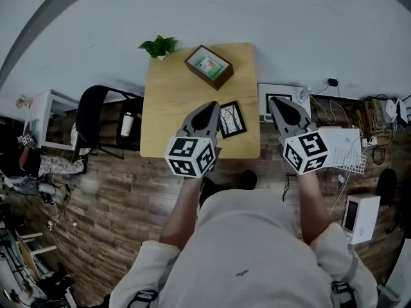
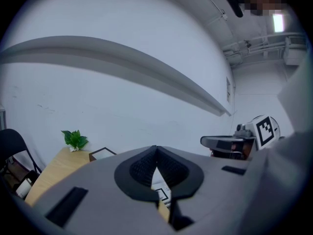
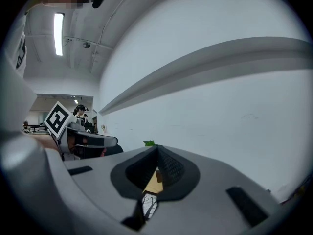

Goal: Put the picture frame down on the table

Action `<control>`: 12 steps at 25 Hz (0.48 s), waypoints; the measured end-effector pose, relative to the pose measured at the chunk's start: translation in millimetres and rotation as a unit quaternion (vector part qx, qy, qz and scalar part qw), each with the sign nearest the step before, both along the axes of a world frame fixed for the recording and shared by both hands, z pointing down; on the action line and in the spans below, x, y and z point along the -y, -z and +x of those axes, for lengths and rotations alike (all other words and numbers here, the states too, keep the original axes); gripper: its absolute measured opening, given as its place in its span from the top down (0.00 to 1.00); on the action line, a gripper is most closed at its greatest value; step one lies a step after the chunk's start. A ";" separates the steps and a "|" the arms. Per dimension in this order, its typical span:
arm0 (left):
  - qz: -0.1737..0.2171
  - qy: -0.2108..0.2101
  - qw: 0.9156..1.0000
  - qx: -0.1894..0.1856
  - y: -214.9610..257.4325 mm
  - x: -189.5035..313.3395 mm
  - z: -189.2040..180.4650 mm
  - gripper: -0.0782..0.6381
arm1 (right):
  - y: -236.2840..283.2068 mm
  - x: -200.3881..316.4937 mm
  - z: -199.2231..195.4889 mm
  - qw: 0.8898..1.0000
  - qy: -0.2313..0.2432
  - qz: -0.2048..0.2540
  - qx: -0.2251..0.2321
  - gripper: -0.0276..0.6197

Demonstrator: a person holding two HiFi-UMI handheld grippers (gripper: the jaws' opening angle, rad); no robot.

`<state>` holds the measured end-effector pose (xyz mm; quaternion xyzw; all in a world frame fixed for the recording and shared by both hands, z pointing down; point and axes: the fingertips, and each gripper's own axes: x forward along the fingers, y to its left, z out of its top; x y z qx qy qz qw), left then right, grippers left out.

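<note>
The left gripper (image 1: 210,110) is clenched on nothing: in the left gripper view its dark ribbed pads meet at the tips (image 2: 156,153), leaving only a narrow slit below them. Through that slit shows a sliver of the picture frame (image 2: 161,195); the gripper's grey body hides the rest of it. The right gripper (image 1: 277,104) is likewise closed and empty, with its tips together (image 3: 157,153) and a scrap of the frame's branch drawing (image 3: 149,204) showing in the gap beneath.

In the head view the black picture frame (image 1: 232,119) lies flat on the wooden table (image 1: 167,101), near the table's lower edge and just right of the left gripper's tip. Whether the tip touches it cannot be told. The right gripper hangs past the table's right edge, over a white-bordered picture (image 1: 280,92) that it partly covers.

Toward the top of the table sits a deeper brown frame (image 1: 209,66), and a small green plant (image 1: 158,46) stands at the upper left corner. A black chair (image 1: 96,117) is left of the table. The person's torso fills the bottom of the frame, cutting off the floor there.
</note>
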<state>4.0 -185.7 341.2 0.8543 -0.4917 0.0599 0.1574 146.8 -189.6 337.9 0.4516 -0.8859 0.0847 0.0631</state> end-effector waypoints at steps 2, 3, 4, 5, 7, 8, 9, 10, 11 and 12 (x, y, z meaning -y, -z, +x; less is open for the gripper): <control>0.000 -0.001 1.000 0.003 -1.8 -1.1 0.6 0.88 | -1.7 -1.8 0.8 1.000 0.000 -0.001 -0.002 0.96; 0.000 -0.001 1.000 0.005 -2.4 -1.4 1.1 0.88 | -2.4 -2.2 1.2 1.000 0.000 -0.001 -0.003 0.96; 0.000 -0.001 1.000 0.007 -2.7 -1.6 1.8 0.88 | -2.8 -2.4 1.7 1.000 0.000 -0.001 -0.003 0.96; 0.001 -0.002 1.000 0.008 -3.1 -1.6 2.5 0.88 | -3.1 -2.3 2.0 1.000 0.000 -0.002 -0.004 0.96; 0.000 -0.002 1.000 0.010 -3.6 -1.4 3.2 0.88 | -3.6 -2.1 1.9 1.000 0.000 -0.003 -0.004 0.96; 0.000 -0.003 1.000 0.010 -3.8 -1.3 3.1 0.88 | -3.9 -1.8 1.6 1.000 0.001 -0.003 -0.004 0.96; 0.001 -0.002 1.000 0.011 -3.9 -1.1 2.7 0.88 | -4.1 -1.5 1.1 1.000 0.001 -0.003 -0.004 0.96; 0.001 -0.002 1.000 0.012 -4.1 -0.8 2.2 0.88 | -4.3 -1.2 0.5 1.000 0.001 -0.003 -0.004 0.96; 0.001 -0.001 1.000 0.013 -4.1 -0.6 1.8 0.88 | -4.3 -1.0 0.0 1.000 0.002 -0.003 -0.004 0.96; 0.001 -0.001 1.000 0.014 -4.2 -0.7 1.5 0.88 | -4.2 -1.1 -0.5 1.000 0.002 -0.003 -0.004 0.96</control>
